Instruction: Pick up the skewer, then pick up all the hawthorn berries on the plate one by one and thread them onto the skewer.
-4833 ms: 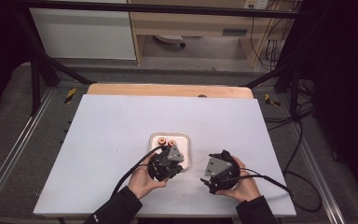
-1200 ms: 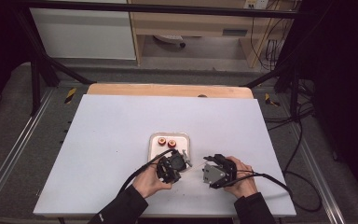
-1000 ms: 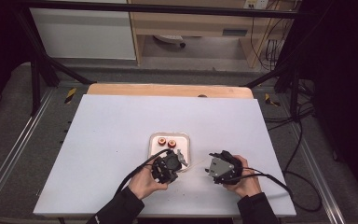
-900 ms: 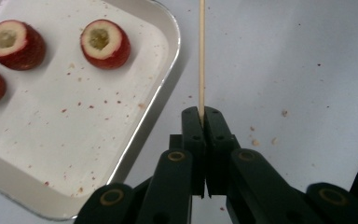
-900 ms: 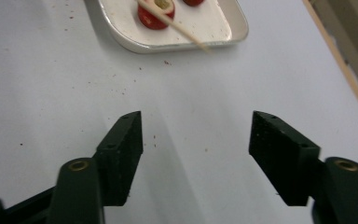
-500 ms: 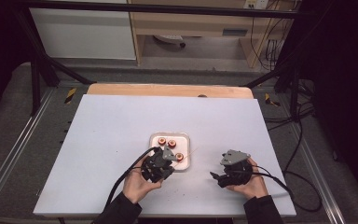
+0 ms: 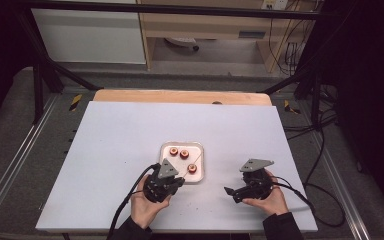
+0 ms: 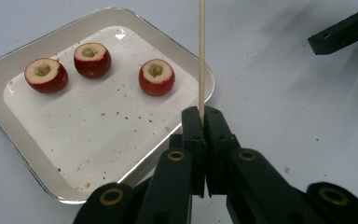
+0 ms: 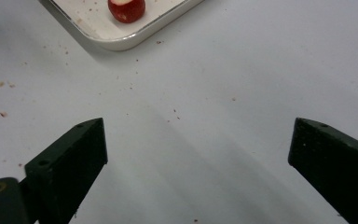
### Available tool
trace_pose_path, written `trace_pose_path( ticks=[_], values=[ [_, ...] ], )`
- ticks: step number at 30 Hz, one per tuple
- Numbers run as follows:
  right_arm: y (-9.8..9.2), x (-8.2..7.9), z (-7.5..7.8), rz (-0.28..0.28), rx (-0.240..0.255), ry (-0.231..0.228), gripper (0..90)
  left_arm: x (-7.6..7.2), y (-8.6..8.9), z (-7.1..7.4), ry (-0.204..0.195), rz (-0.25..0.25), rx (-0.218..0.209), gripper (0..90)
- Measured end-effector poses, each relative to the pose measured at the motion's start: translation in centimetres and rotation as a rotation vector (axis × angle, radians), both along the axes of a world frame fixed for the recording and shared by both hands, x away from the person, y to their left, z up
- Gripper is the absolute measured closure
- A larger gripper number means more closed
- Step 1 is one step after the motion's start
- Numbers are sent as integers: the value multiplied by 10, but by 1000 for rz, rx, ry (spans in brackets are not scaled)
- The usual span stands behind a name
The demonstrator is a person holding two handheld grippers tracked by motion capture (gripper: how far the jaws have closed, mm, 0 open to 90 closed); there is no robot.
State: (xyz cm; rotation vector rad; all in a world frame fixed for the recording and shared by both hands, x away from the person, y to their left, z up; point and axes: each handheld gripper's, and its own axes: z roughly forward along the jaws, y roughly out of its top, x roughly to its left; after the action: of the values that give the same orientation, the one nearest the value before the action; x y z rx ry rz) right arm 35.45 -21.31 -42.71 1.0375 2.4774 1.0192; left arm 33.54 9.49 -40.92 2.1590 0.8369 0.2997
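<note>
A white tray (image 7: 200, 148) (image 8: 23, 144) holds three cored red fruits (image 7: 184, 154) (image 8: 92, 59). My left gripper (image 7: 172, 180) (image 8: 204, 114) hovers at the tray's near edge, shut on a thin wooden skewer (image 8: 201, 56) (image 7: 194, 164). The skewer points out past the tray's corner, beside the nearest fruit (image 8: 156, 77). My right gripper (image 7: 235, 182) (image 9: 198, 135) sits to the right of the tray over the bare table. Its jaws have just been opening and now stand wide apart with nothing between them. In the right gripper view, one fruit (image 9: 127, 9) lies on the tray corner (image 9: 121, 42).
The white table top (image 7: 130, 135) has free room all around the tray. Small red crumbs dot the table (image 9: 2, 114) and the tray floor (image 8: 107, 114). A wooden strip (image 7: 180, 96) runs along the far edge. Cables trail from both grippers.
The two grippers, close together over a second ago, have drawn apart. The right one went right and opened. The left one shifted left, which uncovered a third fruit.
</note>
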Motion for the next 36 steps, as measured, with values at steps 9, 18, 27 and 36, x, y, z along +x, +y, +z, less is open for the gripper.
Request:
trace_pose_path(
  ticks=[9, 18, 27, 36],
  values=[
    [0, 2, 4, -34, 93, 55, 16, -8, 23, -19, 7, 47, -101, 884],
    [7, 5, 7, -50, 123, 76, 10, -19, 43, -27, -10, 62, -126, 884],
    [27, 13, 16, -58, 135, 80, 7, -26, 55, -27, -18, 55, -147, 884],
    [60, 27, 26, -40, 97, 99, 8, -27, 62, -28, -13, 60, -141, 884]
  ],
)
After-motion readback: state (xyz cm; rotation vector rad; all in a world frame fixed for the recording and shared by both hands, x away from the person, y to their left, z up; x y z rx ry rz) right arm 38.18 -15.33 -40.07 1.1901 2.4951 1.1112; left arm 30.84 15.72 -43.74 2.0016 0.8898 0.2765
